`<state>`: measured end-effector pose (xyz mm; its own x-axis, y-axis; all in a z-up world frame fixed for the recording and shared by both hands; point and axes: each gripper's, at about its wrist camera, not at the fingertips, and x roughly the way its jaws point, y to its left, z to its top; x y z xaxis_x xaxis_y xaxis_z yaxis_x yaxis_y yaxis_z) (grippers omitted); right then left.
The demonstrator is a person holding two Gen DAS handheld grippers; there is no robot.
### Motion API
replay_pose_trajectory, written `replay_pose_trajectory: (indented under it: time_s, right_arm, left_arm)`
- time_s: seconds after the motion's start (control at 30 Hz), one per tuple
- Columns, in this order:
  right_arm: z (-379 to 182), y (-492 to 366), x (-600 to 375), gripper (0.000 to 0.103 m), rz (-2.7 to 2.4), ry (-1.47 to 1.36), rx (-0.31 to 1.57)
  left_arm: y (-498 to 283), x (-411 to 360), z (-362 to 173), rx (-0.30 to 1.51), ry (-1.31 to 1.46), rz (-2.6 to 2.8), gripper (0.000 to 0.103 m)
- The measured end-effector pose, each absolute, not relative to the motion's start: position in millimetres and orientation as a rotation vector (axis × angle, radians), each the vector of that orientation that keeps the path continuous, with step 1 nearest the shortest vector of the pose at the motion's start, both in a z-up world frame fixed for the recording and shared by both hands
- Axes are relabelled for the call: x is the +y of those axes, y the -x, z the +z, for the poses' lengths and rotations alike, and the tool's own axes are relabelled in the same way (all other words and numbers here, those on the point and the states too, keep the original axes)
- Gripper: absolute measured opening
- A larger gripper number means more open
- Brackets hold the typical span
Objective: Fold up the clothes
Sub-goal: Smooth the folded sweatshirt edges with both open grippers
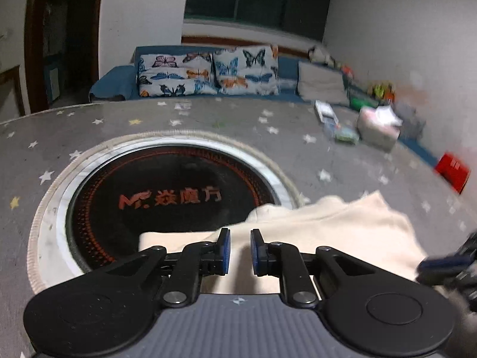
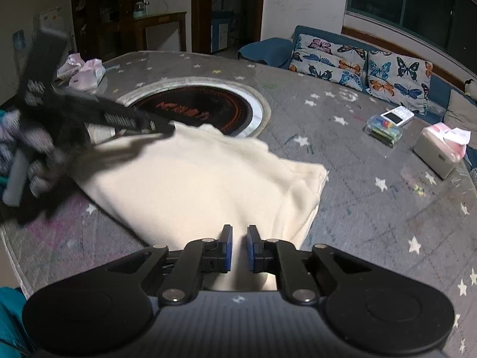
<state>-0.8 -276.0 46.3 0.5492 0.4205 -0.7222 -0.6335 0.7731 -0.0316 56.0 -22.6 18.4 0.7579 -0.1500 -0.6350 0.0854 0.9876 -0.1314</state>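
Observation:
A cream garment [image 1: 328, 229] [image 2: 193, 179] lies folded on the grey star-patterned table [image 2: 372, 214], its far edge reaching over the round black hob [image 1: 167, 197] [image 2: 202, 110]. My left gripper [image 1: 240, 247] is nearly closed, its blue pads pinching the cloth at that far edge. The right wrist view shows it blurred, its tip [image 2: 165, 126] at the cloth by the hob. My right gripper [image 2: 240, 247] holds the near edge of the garment in a narrow gap between its pads. It shows as a blur at the right edge of the left wrist view [image 1: 441, 264].
A tissue box [image 2: 441, 155], a clear box of small items [image 2: 384, 132] and a white device [image 2: 398, 116] sit on the table's far right. A red box [image 1: 453, 171] lies at its right edge, pink bags [image 2: 83, 73] far left. A sofa with butterfly cushions [image 1: 208, 74] stands behind.

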Motion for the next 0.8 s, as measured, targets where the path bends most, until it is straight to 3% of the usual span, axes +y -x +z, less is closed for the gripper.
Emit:
replay_pose_trajectory:
  time_s: [0.27, 0.5, 0.8]
  right_arm:
    - [61.2, -40.5, -258.6, 0.013, 0.621, 0.332, 0.717]
    - [36.0, -85.6, -243.8, 0.013, 0.567, 0.260, 0.771]
    - [42.5, -76.1, -248.0, 0.013, 0.568, 0.230, 0.751]
  left_arm:
    - [-53.7, -24.8, 25.2, 0.703, 0.116, -0.163, 0.017]
    - [-62.8, -25.0, 14.6, 0.729, 0.111, -0.155, 0.017]
    - [-57.9, -24.8, 22.5, 0.720, 0.123, -0.164, 0.018]
